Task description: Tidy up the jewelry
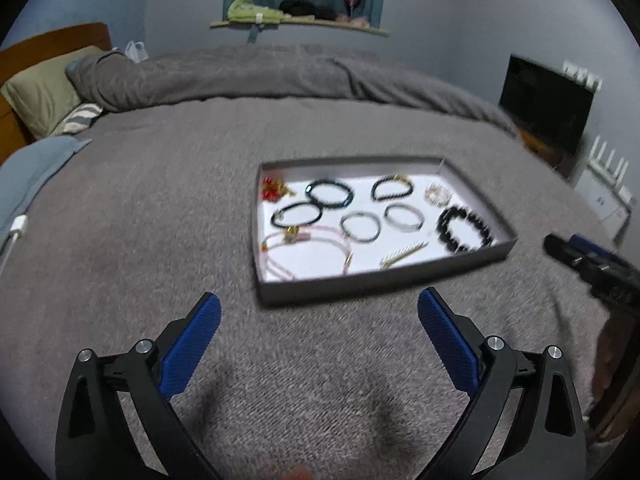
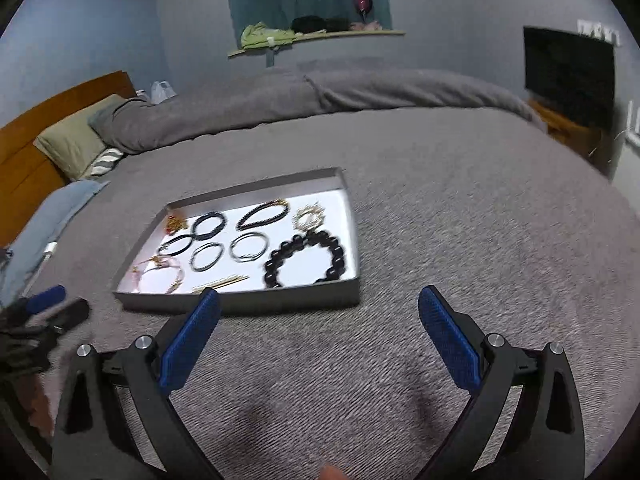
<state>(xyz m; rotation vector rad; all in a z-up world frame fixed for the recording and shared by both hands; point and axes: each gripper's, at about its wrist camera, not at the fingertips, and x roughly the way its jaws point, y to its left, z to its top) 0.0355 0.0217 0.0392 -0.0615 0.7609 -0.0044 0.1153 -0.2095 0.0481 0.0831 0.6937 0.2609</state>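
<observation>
Both the left gripper (image 1: 319, 308) and the right gripper (image 2: 319, 308) hover with fingers spread wide and empty above the grey blanket (image 1: 160, 200), just short of the shallow tray (image 1: 384, 280), where the bracelets (image 1: 330, 193) already lie spaced apart, seemingly for easy picking.

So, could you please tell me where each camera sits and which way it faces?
Left wrist: sits on the left tongs, low over the grey bed blanket, facing the shallow grey cardboard tray ahead; its own blue-padded fingers show, with the right tongs at the right edge.
Right wrist: sits on the right tongs, facing the same way with the tray ahead-left; its fingers show, with the left tongs at the left edge.
Shared: tray, chunky black bead bracelet, blanket.
</observation>
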